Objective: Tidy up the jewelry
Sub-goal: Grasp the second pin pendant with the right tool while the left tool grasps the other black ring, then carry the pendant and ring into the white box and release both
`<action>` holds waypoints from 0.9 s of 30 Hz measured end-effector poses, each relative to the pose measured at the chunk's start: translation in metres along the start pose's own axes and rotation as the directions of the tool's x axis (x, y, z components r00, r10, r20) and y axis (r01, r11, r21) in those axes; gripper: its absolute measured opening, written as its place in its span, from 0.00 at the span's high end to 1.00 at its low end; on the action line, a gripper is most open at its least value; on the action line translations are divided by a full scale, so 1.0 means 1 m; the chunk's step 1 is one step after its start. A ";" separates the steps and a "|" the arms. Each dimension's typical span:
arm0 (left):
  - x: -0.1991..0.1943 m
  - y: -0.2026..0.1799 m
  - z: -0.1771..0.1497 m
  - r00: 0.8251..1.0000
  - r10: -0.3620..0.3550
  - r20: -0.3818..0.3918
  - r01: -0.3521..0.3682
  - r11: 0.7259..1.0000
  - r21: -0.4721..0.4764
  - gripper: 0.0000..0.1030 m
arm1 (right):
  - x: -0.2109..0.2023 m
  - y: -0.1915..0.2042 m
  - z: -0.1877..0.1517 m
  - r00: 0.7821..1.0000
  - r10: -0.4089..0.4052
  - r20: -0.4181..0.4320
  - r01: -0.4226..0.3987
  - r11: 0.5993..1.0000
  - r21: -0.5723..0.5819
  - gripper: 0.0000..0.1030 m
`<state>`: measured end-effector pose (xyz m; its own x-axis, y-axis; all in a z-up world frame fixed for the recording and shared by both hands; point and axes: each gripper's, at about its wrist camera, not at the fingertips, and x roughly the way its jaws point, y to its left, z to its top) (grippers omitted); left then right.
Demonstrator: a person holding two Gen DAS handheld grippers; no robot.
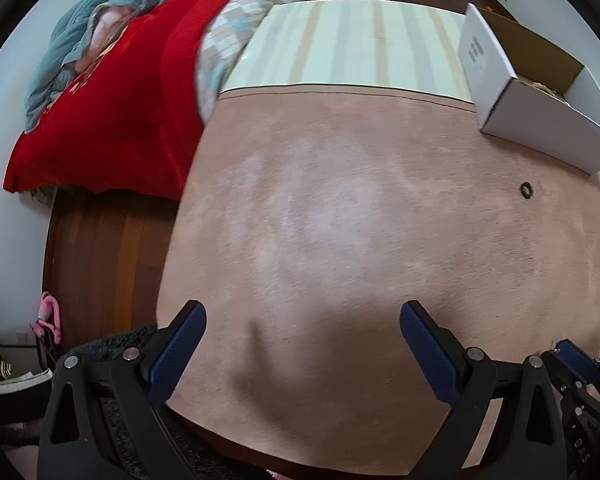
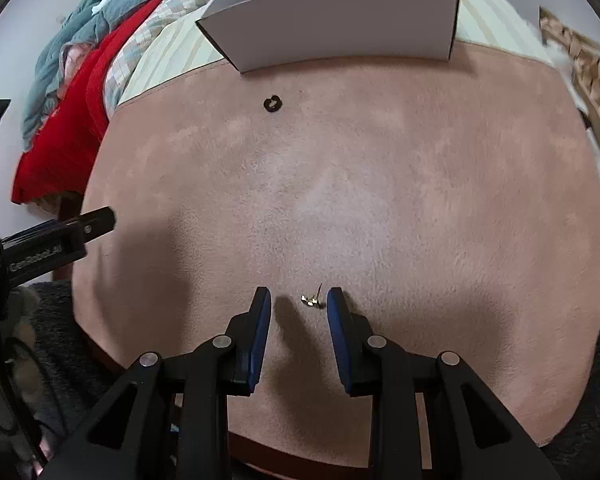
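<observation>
Between right gripper point(image 2: 299, 300) fingers, tiny indistinct gold earring point(image 2: 311, 301)

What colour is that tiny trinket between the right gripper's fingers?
Gold; the small earring shows best in the right wrist view.

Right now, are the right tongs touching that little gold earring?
Cannot tell. In the right wrist view the earring lies between the open right tongs, clear of the left pad but right against the right pad's edge.
</observation>
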<state>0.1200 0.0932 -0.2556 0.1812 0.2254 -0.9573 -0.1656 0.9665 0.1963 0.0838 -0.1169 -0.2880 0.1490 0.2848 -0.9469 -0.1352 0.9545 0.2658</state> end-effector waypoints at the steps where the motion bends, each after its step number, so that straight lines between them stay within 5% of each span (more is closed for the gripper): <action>1: -0.001 0.002 -0.001 1.000 -0.002 0.001 0.002 1.000 -0.004 0.04 | 0.002 0.004 -0.003 1.000 -0.025 0.005 0.025 1.000 -0.017 0.84; 2: 0.000 0.003 0.001 1.000 -0.003 0.002 0.003 1.000 -0.005 0.04 | 0.003 0.007 -0.003 0.998 -0.053 0.014 0.054 0.998 -0.036 0.93; 9: -0.017 -0.010 0.006 0.998 -0.039 0.039 0.038 0.999 0.017 0.04 | -0.017 -0.019 0.003 0.997 -0.021 0.072 0.017 0.998 0.056 0.92; 22: -0.008 -0.116 0.061 0.967 -0.254 0.031 0.248 0.960 0.130 0.05 | -0.054 -0.112 0.054 0.983 -0.069 0.173 0.023 0.966 0.259 0.92; 27: 0.004 -0.139 0.074 0.967 -0.256 0.014 0.250 0.954 0.167 0.21 | -0.050 -0.123 0.067 0.981 -0.082 0.178 0.028 0.958 0.285 0.92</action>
<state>0.2153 -0.0309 -0.2712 0.2310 -0.0273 -0.9726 0.0496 0.9986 -0.0163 0.1589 -0.2426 -0.2607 0.3316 0.2172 -0.9181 0.1539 0.9476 0.2798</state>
